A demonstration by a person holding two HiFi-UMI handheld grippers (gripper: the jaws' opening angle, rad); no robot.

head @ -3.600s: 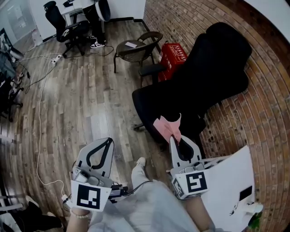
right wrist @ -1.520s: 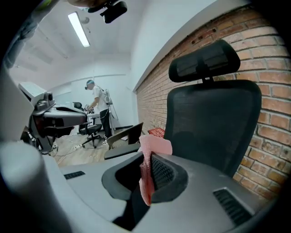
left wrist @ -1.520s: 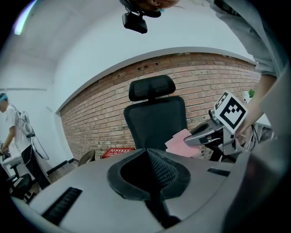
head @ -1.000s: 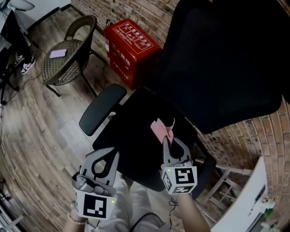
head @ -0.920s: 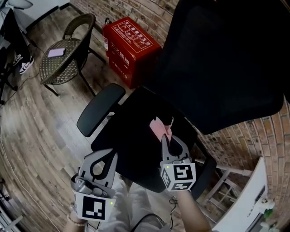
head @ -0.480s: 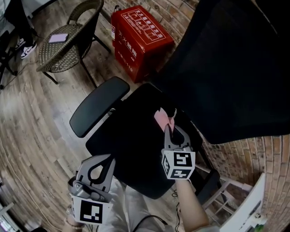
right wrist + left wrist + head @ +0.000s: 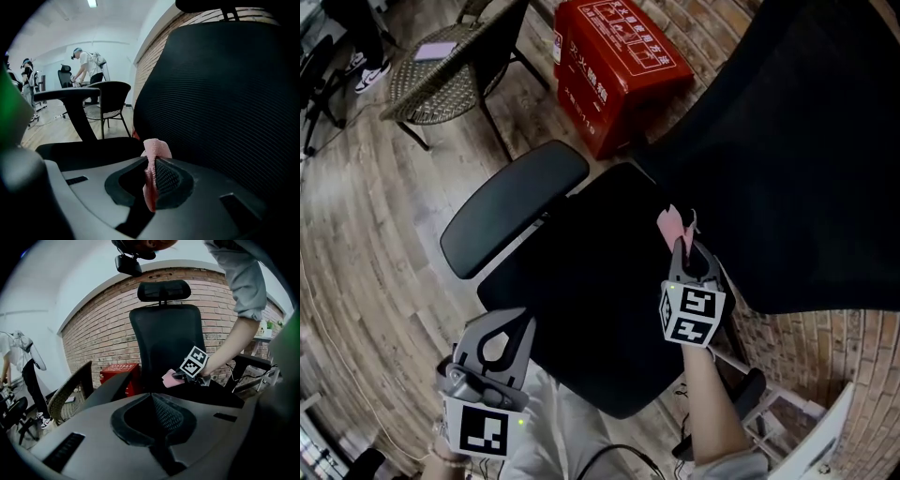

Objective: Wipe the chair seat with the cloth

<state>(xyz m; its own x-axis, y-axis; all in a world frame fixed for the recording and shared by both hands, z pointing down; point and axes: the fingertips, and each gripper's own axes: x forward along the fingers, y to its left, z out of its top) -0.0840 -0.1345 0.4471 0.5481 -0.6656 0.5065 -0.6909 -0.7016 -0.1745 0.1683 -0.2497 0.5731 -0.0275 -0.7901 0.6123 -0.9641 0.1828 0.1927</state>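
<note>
Now at wipe start. Holding grey left gripper (image 7: 514,323) pressed together, empty, by near left edge of black padded chair seat (image 7: 581,281). Pinching small pink cloth (image 7: 675,223) in grey right gripper (image 7: 680,246) at seat's far right, beside black mesh backrest (image 7: 806,169). Next, probably: press down, drag near-left.

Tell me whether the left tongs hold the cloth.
No, the left tongs are shut on nothing; the pink cloth sits in the right tongs.
</note>
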